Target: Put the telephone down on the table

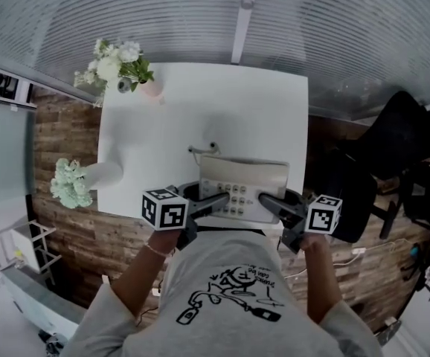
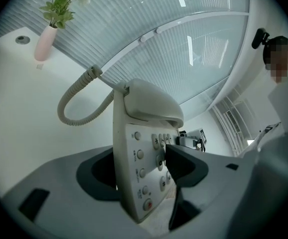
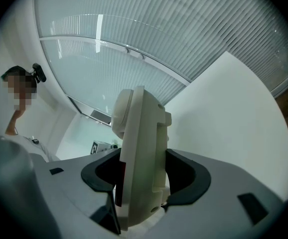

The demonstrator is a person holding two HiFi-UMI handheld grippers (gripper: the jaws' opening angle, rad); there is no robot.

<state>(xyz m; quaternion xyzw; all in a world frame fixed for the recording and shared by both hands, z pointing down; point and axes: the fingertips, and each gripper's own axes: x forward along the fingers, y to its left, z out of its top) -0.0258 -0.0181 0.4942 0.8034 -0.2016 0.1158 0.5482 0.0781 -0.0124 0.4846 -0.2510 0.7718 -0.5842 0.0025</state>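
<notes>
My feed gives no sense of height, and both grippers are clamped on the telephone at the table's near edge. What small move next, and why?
Probably ease it straight down, keeping both grips. The left gripper and right gripper each clamp one side of the telephone, which sits over the front part of the table. No view shows its base resting on the top yet.

Star sign on one telephone (image 2: 130,133) key (image 2: 155,141) (shirt (image 1: 230,292) print illegible)
</notes>
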